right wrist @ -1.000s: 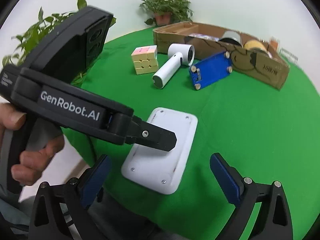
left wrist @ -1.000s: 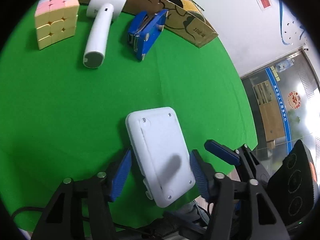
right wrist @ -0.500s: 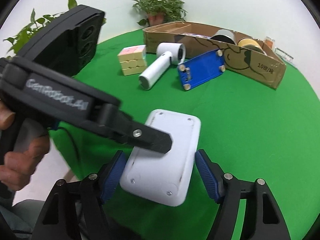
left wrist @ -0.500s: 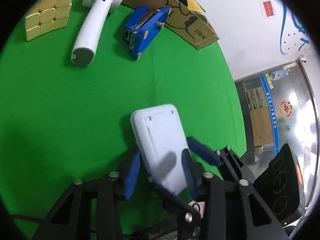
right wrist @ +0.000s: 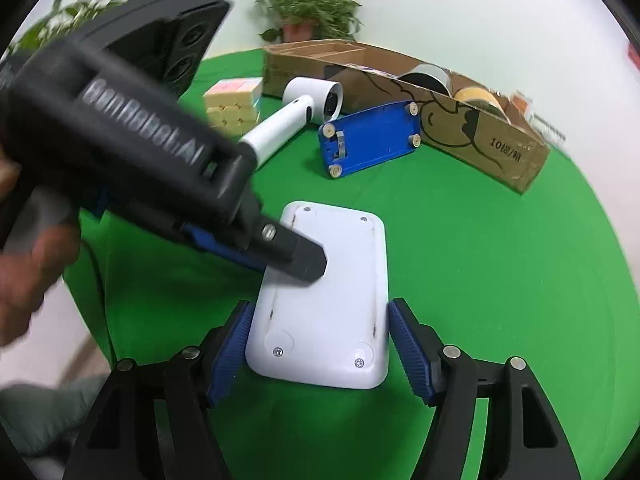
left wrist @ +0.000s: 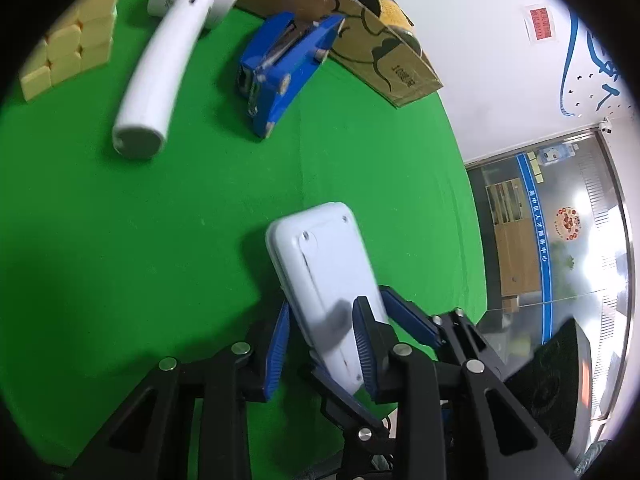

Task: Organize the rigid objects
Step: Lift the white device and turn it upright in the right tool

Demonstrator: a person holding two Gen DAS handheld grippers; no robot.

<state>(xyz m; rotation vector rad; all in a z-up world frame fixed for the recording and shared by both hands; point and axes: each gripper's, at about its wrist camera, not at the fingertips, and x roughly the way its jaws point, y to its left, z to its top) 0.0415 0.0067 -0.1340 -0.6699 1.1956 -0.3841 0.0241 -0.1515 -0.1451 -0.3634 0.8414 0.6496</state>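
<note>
A: Left wrist view first. The left tongs (left wrist: 320,348) are clamped across the thickness of the white slab (left wrist: 320,272), and their jaws are closing a shade more. The slab's near end is tipped up off the bench (left wrist: 160,220), right at the green edge. One pad sits on the flat back, the other under it.

B: So the risk there is a thin pinch near one end: the slab could pivot in the pads or slide out. Beyond the slab lie the white dryer (left wrist: 156,76), the blue stapler (left wrist: 280,60), the yellow cube (left wrist: 68,48) and the box (left wrist: 384,52).

A: Right wrist view now. The right tongs (right wrist: 320,348) straddle the slab's (right wrist: 332,304) near short end, pads close against both long sides. I judge they're gripping it, though contact is hard to confirm. The left tool (right wrist: 160,152) lies across the slab's far left part.

B: Two grips on one rigid thing, then. If the hands pull differently, it twists free and drops past the bench (right wrist: 500,280) edge. The box (right wrist: 480,132) is well beyond the slab.
</note>
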